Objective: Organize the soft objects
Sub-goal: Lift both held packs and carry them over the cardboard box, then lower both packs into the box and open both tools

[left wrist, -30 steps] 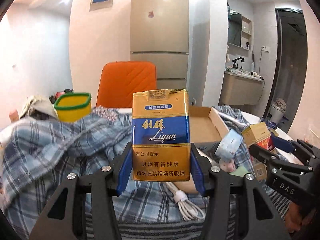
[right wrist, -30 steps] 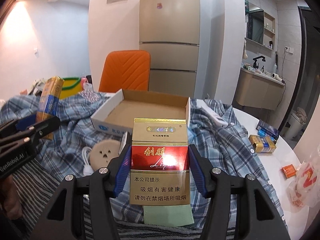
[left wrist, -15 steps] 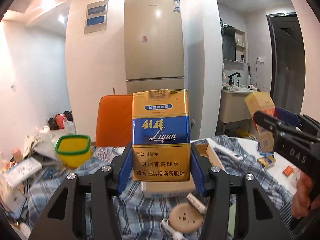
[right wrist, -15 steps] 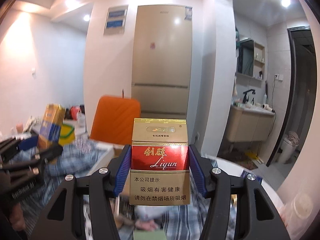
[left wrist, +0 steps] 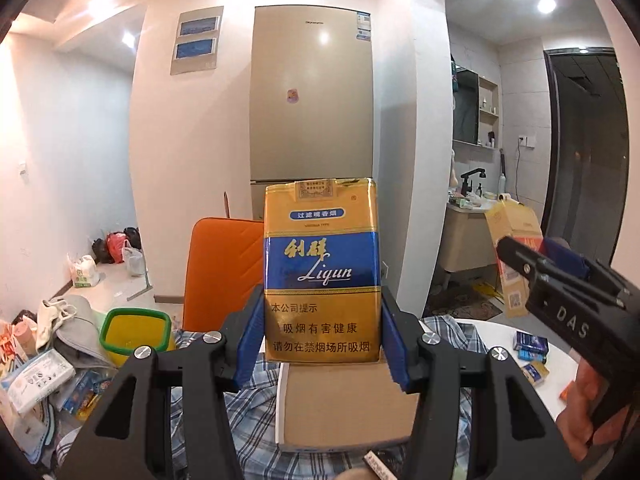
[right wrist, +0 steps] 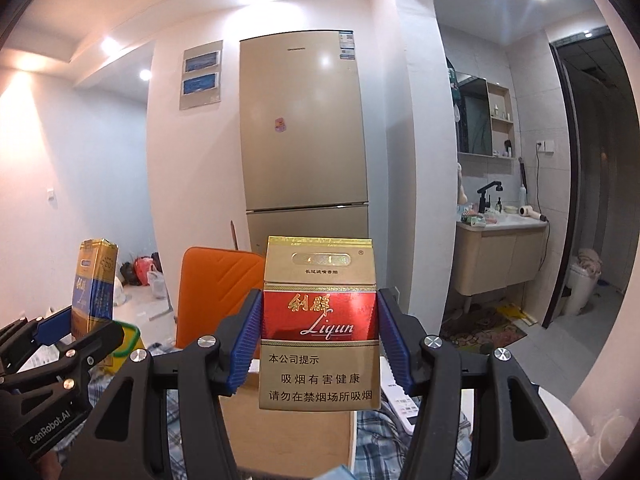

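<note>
My left gripper (left wrist: 320, 344) is shut on a gold and blue cigarette pack (left wrist: 321, 268), held upright between its blue pads. My right gripper (right wrist: 318, 344) is shut on a gold and red cigarette pack (right wrist: 319, 320), also upright. Each gripper shows in the other's view: the right gripper (left wrist: 520, 256) with its pack (left wrist: 514, 240) at the right edge, the left gripper (right wrist: 76, 328) with its pack (right wrist: 94, 280) at the left edge. Below both lies an open cardboard box (left wrist: 344, 404) on a blue plaid cloth (left wrist: 248, 420).
An orange chair back (left wrist: 224, 272) stands behind the table, a fridge (left wrist: 312, 92) beyond it. A yellow bin with a green rim (left wrist: 134, 334) and cluttered packets (left wrist: 36, 376) sit at the left. Small packs (left wrist: 530, 346) lie on the white table at the right.
Both grippers rose with their packs still clamped. The table, cloth and box dropped low in both views, and the fridge and walls now fill most of each picture.
</note>
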Available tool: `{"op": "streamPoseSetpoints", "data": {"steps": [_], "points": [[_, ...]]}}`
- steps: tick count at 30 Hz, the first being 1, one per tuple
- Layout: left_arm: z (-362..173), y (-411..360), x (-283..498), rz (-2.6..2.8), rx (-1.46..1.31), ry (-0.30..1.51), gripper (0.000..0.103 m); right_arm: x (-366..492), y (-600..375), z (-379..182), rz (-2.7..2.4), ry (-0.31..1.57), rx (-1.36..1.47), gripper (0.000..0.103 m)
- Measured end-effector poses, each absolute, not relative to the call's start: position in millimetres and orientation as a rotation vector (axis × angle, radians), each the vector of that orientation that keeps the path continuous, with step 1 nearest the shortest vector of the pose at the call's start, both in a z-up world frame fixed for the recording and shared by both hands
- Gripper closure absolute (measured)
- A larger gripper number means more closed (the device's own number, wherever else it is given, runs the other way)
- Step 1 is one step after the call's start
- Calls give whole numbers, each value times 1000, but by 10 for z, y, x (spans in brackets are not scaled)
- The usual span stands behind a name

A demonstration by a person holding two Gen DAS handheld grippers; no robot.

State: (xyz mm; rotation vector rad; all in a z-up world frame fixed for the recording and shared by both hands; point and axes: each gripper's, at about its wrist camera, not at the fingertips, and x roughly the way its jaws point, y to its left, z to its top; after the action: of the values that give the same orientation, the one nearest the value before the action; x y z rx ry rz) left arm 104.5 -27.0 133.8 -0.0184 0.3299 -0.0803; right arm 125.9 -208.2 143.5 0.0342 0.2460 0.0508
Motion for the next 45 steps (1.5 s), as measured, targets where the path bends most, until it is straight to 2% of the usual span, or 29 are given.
{"op": "streamPoseSetpoints", "data": {"steps": [7, 15, 24, 34, 35, 37, 38, 41, 45], "points": [[1009, -240, 1349, -63, -29, 414, 51, 1561, -2065, 1125, 52, 333, 20, 45], [420, -267, 1752, -108, -64, 630, 51, 2122, -1918, 414, 92, 571, -1, 45], [-89, -300, 1976, -85, -20, 762, 51, 2450, -1848, -227, 111, 768, -25, 45], [-204, -289, 2054, -98, -2, 807, 50, 2581, -1858, -546, 137, 867, -12, 44], [-206, -286, 2052, -96, -1, 801, 47, 2587, -1868, -549, 135, 869, -5, 44], [-222, -275, 2069, -85, -3, 797, 27, 2580, -1886, -522, 135, 857, 2, 34], [-219, -270, 2061, -79, -7, 792, 23, 2571, -1893, -508, 130, 844, 2, 33], [-207, -238, 2058, -68, -17, 785, 21, 2537, -1910, -445, 120, 813, 5, 22], [-152, -219, 2032, -50, -8, 757, 21, 2510, -1949, -375, 97, 787, 6, 22]]}}
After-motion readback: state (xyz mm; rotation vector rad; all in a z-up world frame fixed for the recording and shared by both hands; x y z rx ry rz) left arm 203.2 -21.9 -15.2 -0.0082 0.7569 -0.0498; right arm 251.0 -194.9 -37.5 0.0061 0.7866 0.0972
